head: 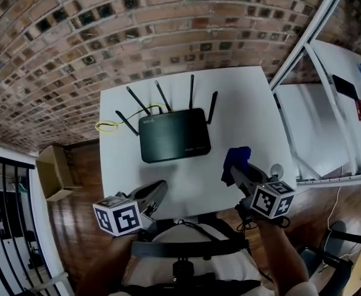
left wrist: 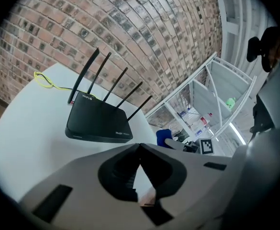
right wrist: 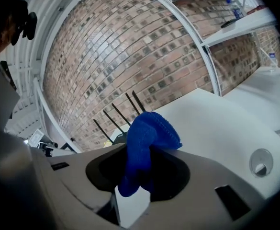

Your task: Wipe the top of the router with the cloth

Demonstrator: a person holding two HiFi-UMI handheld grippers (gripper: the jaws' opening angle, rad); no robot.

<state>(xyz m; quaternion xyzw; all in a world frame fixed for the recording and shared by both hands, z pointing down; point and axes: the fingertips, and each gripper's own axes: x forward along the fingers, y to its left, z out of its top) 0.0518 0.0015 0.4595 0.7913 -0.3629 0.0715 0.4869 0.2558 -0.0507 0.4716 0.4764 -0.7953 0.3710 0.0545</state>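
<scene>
A black router (head: pixel 173 134) with several upright antennas lies flat on the white table (head: pixel 248 97), toward its far middle. It also shows in the left gripper view as the same black router (left wrist: pixel 97 119). My right gripper (head: pixel 237 171) is shut on a blue cloth (head: pixel 235 159), held above the table's right front, a little right of and nearer than the router. The bunched blue cloth (right wrist: pixel 147 140) sticks out between the jaws in the right gripper view. My left gripper (head: pixel 161 187) hovers at the table's front edge, jaws closed with nothing in them, tips meeting (left wrist: pixel 139 145).
A yellow cable (head: pixel 109 126) loops off the router's left side. A cardboard box (head: pixel 55 171) sits on the wood floor to the left. A white metal frame (head: pixel 303 42) and a second white table (head: pixel 328 122) stand at the right. A round cable port (right wrist: pixel 260 162) sits in the tabletop.
</scene>
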